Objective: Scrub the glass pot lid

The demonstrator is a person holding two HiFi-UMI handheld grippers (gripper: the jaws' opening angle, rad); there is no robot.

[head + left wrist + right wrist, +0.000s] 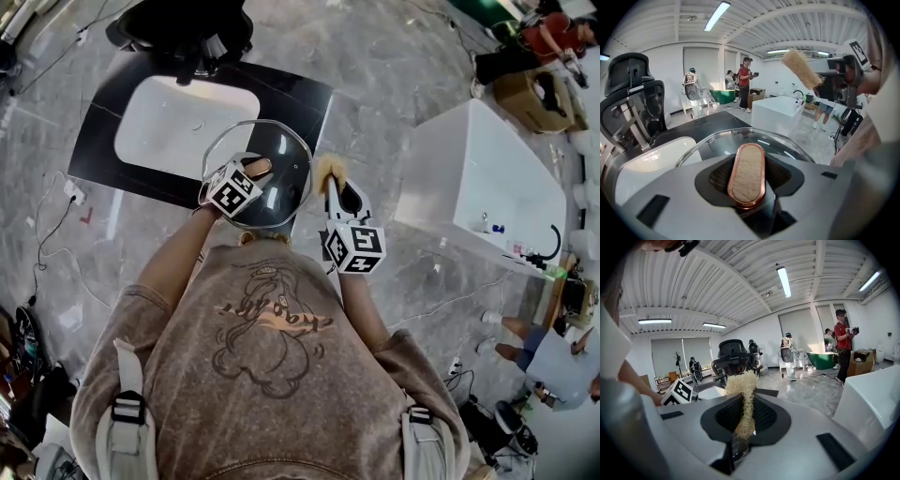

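The glass pot lid [281, 150] lies over the near right corner of the black counter [101, 141]. Its oval copper-rimmed handle [746, 174] sits between the jaws of my left gripper [749, 190], which are shut on it. The lid's clear dome and rim [754, 140] spread out beyond the jaws. My right gripper [334, 185] hovers just right of the lid, off the counter's edge. It is shut on a straw-coloured loofah scrubber [743, 387], whose frayed tuft [327, 169] sticks up. The scrubber [801, 66] is apart from the glass.
A white sink basin [183, 122] is set in the counter left of the lid. A black office chair [183, 33] stands behind it. A white bathtub [483, 178] stands to the right, across a strip of marble floor. Several people and cables are farther off.
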